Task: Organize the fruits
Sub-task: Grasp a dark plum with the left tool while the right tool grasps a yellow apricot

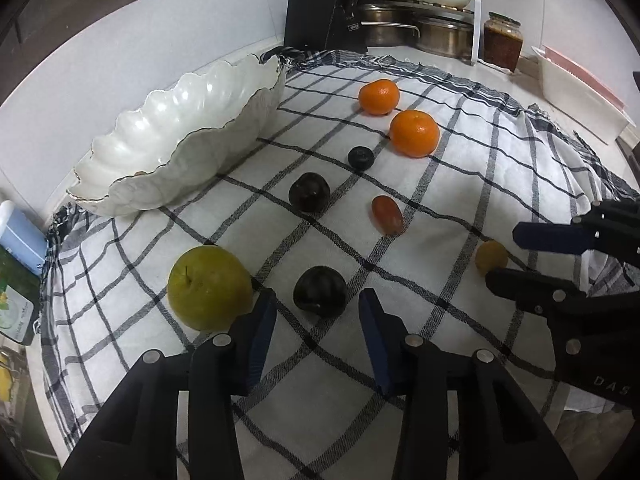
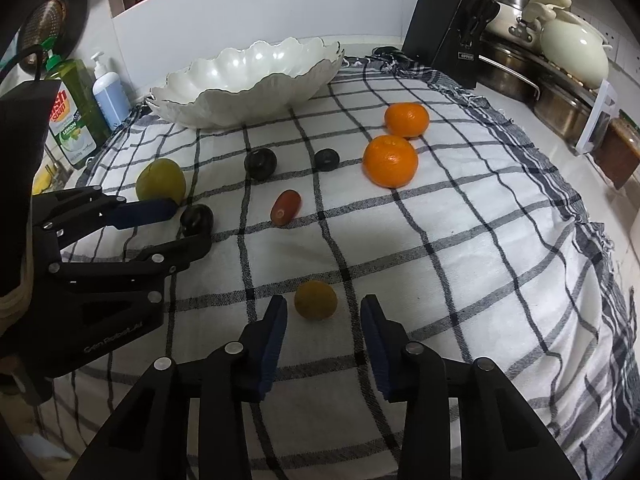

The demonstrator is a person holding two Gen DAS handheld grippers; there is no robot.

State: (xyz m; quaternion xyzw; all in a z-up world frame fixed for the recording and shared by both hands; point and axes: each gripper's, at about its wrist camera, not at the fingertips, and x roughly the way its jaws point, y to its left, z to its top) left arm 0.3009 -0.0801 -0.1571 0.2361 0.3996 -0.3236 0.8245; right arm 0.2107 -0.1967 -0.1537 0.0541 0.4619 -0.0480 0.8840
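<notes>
1. Left gripper (image 1: 318,312): jaws apart, straddling a dark plum (image 1: 320,292) that lies on the checked cloth (image 1: 460,200); a gap shows between each blue pad and the fruit, so nothing is clamped.
2. Right gripper (image 2: 324,316): jaws likewise apart, the small yellow-orange fruit (image 2: 315,300) lying between the tips, nearer the left pad; whether that pad touches it I cannot tell.
3. Green apple (image 1: 209,287): just beside the left gripper's outer finger, on the side toward the bowl.
4. Scalloped white bowl (image 1: 188,136): at the far left edge of the cloth; its contents are largely hidden by the rim.
5. Loose fruit across the middle of the cloth: a second dark plum (image 1: 309,192), a small dark round fruit (image 1: 361,158), a red oblong fruit (image 1: 387,214), and two mandarins (image 1: 414,133) (image 1: 379,96) close together farther back.
6. Behind the cloth: a black knife block (image 1: 324,4), steel pots (image 1: 440,34) and a jar (image 1: 502,40).
</notes>
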